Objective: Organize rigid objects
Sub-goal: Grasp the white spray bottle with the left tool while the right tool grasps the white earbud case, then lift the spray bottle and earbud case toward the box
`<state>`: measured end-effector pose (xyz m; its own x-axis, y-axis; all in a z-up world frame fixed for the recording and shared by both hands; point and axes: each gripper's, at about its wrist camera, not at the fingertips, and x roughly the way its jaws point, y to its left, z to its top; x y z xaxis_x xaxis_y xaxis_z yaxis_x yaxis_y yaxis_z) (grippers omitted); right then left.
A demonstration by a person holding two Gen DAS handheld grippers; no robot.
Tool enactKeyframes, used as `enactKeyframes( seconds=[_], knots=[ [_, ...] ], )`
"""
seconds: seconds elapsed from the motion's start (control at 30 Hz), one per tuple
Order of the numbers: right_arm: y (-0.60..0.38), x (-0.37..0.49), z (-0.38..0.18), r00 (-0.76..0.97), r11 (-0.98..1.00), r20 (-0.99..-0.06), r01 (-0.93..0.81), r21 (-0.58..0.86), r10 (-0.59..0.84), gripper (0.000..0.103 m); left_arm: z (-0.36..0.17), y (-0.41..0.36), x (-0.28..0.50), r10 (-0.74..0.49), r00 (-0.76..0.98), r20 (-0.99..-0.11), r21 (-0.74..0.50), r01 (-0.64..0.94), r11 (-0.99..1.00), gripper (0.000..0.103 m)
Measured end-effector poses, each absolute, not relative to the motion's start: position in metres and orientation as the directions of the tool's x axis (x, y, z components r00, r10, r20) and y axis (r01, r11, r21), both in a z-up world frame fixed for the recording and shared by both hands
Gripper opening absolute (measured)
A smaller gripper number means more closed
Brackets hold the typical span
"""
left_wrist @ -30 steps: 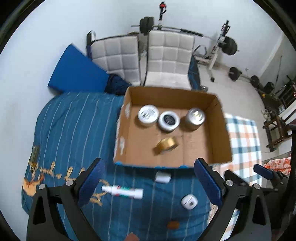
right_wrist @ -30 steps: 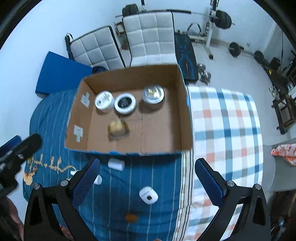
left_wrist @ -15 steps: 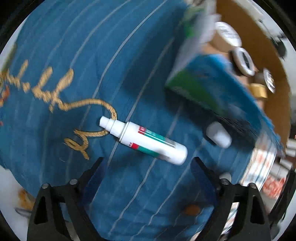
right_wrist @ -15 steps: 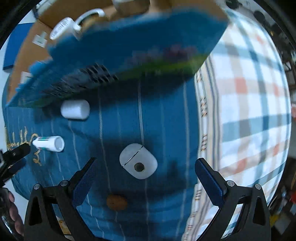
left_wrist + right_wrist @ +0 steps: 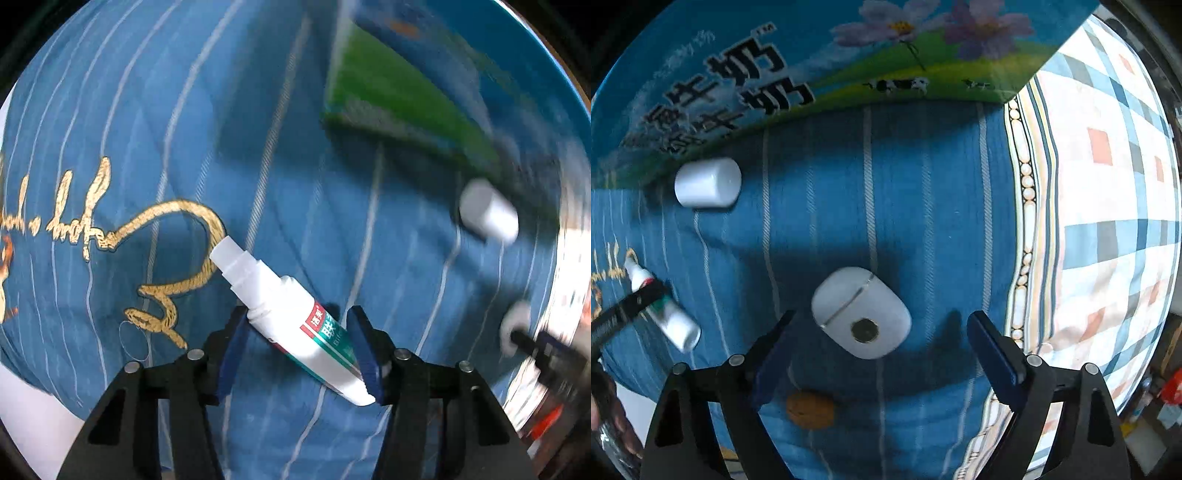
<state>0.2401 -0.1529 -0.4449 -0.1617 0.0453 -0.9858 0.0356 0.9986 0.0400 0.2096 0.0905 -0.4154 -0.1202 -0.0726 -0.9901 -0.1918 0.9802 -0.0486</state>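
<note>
Two claws lowered over small items on a blue striped bedspread (image 5: 923, 221).

Left claw (image 5: 299, 350): jaws just been closing, now astride the white tube with green-and-red label (image 5: 295, 325), which lies slantwise on the bedspread; pads at or nearly at its sides, firm clench not certain. Right claw (image 5: 882, 347): released, jaws wide and just narrowing slightly, white earbud case (image 5: 860, 314) lying between them, untouched. White cylinder (image 5: 707, 182) beside the printed blue-green box wall (image 5: 738, 74). Small brown piece (image 5: 810, 410) near the case.
</note>
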Motion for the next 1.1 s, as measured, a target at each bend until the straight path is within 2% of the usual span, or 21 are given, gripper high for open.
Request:
enactKeyframes(
  seconds=[0.1, 0.17, 0.2, 0.27, 0.33, 0.43, 0.5, 0.57, 0.63, 0.7, 0.77, 0.8, 0.93, 1.1],
  knots=[
    [-0.15, 0.239, -0.449, -0.162, 0.999, -0.986, 0.012, 0.04, 0.042, 0.091, -0.428, 0.098, 0.202, -0.139, -0.137, -0.981, -0.093, -0.296, 0.951, 0.054],
    [-0.145, 0.241, -0.456, -0.17, 0.999, -0.984, 0.004, 0.049, 0.049, 0.083, -0.43, 0.1, 0.199, -0.16, -0.114, -0.98, -0.111, -0.353, 0.929, 0.053],
    [-0.143, 0.239, -0.459, -0.175, 0.999, -0.983, -0.001, 0.052, 0.051, 0.082, -0.427, 0.095, 0.199, -0.148, -0.097, -0.984, -0.107, -0.341, 0.934, 0.053],
    [-0.137, 0.239, -0.465, -0.185, 0.998, -0.981, -0.007, 0.061, 0.059, 0.066, -0.419, 0.072, 0.2, -0.098, -0.087, -0.991, -0.073, -0.251, 0.965, 0.039],
    [-0.133, 0.235, -0.465, -0.178, 0.999, -0.983, -0.012, 0.034, 0.031, 0.059, -0.413, 0.044, 0.2, -0.076, -0.083, -0.994, -0.064, -0.138, 0.988, 0.034],
    [-0.133, 0.225, -0.466, -0.2, 0.999, -0.979, -0.006, 0.039, 0.037, 0.059, -0.409, 0.008, 0.193, -0.079, -0.091, -0.993, -0.077, -0.021, 0.997, 0.033],
    [-0.136, 0.22, -0.466, -0.201, 0.999, -0.979, -0.009, 0.038, 0.035, 0.059, -0.411, -0.006, 0.19, -0.101, -0.111, -0.989, -0.102, 0.0, 0.995, 0.034],
    [-0.14, 0.215, -0.466, -0.193, 0.999, -0.98, -0.002, 0.045, 0.044, 0.06, -0.419, -0.007, 0.186, -0.152, -0.147, -0.977, -0.143, -0.067, 0.987, 0.049],
    [-0.141, 0.214, -0.466, -0.194, 0.998, -0.979, 0.0, 0.056, 0.055, 0.06, -0.418, -0.004, 0.179, -0.168, -0.114, -0.979, -0.156, -0.109, 0.982, 0.051],
    [-0.142, 0.214, -0.467, -0.201, 0.999, -0.979, -0.017, 0.046, 0.042, 0.06, -0.417, -0.009, 0.174, -0.14, -0.108, -0.984, -0.13, -0.1, 0.987, 0.05],
    [-0.136, 0.217, -0.467, -0.2, 0.998, -0.98, -0.059, 0.01, -0.002, 0.059, -0.408, -0.025, 0.173, -0.076, -0.091, -0.993, -0.069, -0.071, 0.995, 0.033],
    [-0.13, 0.215, -0.468, -0.193, 0.997, -0.981, -0.073, -0.005, -0.019, 0.059, -0.408, -0.033, 0.179, -0.065, -0.084, -0.994, -0.059, -0.064, 0.996, 0.03],
    [-0.119, 0.205, -0.465, -0.176, 0.994, -0.983, -0.101, -0.038, -0.055, 0.058, -0.402, -0.032, 0.173, -0.076, -0.079, -0.994, -0.069, -0.088, 0.994, 0.03],
    [-0.115, 0.186, -0.454, -0.164, 0.996, -0.986, -0.094, 0.005, -0.01, 0.058, -0.378, -0.017, 0.154, -0.105, -0.012, -0.994, -0.103, -0.103, 0.989, 0.03]
  ],
)
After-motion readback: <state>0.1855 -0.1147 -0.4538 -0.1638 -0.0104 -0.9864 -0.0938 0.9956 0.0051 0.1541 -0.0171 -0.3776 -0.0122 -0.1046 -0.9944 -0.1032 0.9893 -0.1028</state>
